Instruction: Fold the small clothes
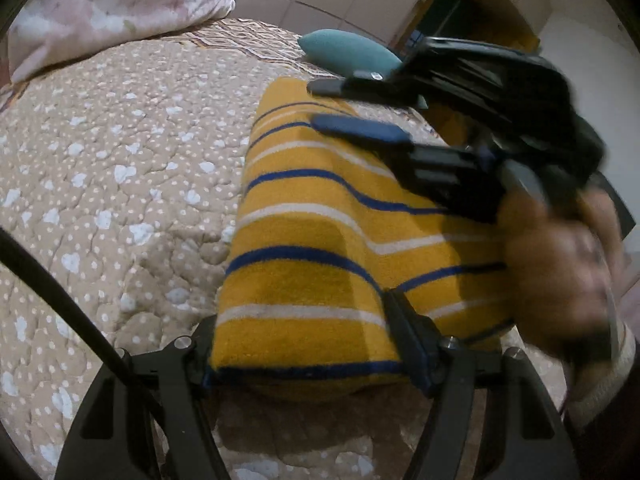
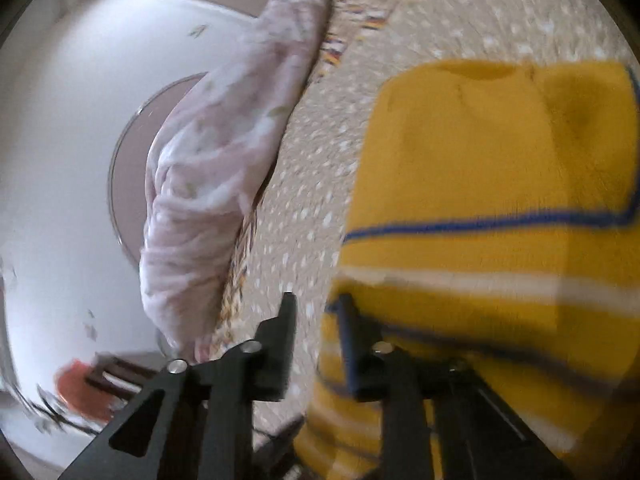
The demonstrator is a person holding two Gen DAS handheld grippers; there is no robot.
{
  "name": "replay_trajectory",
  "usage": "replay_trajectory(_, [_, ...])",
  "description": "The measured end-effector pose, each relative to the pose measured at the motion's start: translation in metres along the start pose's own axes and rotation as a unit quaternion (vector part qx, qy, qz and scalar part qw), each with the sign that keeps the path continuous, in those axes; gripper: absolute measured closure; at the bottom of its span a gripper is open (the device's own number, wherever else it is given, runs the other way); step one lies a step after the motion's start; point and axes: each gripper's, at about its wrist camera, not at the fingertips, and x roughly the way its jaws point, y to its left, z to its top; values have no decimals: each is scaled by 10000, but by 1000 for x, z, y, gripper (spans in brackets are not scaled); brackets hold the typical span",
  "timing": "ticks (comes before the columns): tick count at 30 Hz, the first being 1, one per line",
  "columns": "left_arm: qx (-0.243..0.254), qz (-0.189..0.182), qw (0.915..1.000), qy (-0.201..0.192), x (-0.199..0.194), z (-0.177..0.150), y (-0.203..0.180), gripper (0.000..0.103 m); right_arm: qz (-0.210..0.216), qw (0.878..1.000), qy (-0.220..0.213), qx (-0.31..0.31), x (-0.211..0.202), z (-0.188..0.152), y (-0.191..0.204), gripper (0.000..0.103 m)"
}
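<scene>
Two claws work one garment: a yellow sweater (image 1: 320,240) with blue and white stripes, lying folded into a long band on the bed's quilted, dotted cover (image 1: 100,160). Its long axis runs from the near edge of the bed, where the left claw (image 1: 308,364) sits, away toward the teal cushion (image 1: 348,50) at the far side. The left claw straddles the near end of that band, its jaws standing wide with the cloth's full width between them; whether the pads actually press the sides I cannot tell, though the fabric fills the gap from one finger to the other.

The right claw (image 1: 336,106), seen from the left wrist camera, hovers over the far half of the band with its jaws standing only a narrow gap apart and nothing between them. In its own view the sweater (image 2: 480,200) lies to the right of the right claw (image 2: 316,312), beside it rather than within it.

So the near end belongs to the left hand, and the far end, toward the cushion, is the right's to reach. Judging from this, a fold across the short axis would bring one end over the other. A pale floral pillow (image 1: 112,12) rests at the bed's far left corner, well apart from the sweater.
</scene>
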Motion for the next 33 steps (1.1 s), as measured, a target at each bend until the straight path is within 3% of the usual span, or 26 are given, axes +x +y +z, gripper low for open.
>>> replay_trajectory(5, [27,11,10000,-50,-3,-4,0,33,-787,9968,-109,60,20,36,-2,84])
replay_trajectory(8, [15,-2,10000,-60,-2,-2,-3,33,-1446,9888,-293,-214,29,39,3,88])
replay_trajectory(11, [45,22,10000,-65,-6,-5,-5,33,-1759,9811,-641,-490,18,29,23,83])
replay_trajectory(14, [49,37,10000,-68,-5,-4,-5,33,-1692,9755,-901,-1082,-10,5,57,80])
replay_trajectory(18, [81,90,9999,-76,-4,-3,-6,33,-1401,9792,-983,-1092,-42,-29,57,80])
replay_trajectory(20, [100,123,9998,-73,-4,-2,-7,33,-1464,9814,-937,-811,-48,-41,31,81])
replay_trajectory(21, [128,155,9998,-58,-3,-3,-8,32,-1489,9831,-915,-553,-51,-47,9,99])
replay_trajectory(24, [214,257,9994,-69,-4,-3,-11,31,-502,9907,-1248,208,-78,-64,-43,103])
replay_trajectory(26, [244,304,9992,-67,-3,-2,-11,31,-216,9877,-1451,539,-97,-79,-61,103])
replay_trajectory(29, [277,364,9989,-76,-3,-2,-12,31,-558,9870,-1459,379,-119,-97,-62,103])
replay_trajectory(31, [290,402,9987,-90,-4,-3,-12,31,-1131,9813,-1536,266,-135,-108,-53,103])
replay_trajectory(33, [295,445,9985,-102,-4,-3,-13,31,-1446,9750,-1676,169,-152,-118,-41,92])
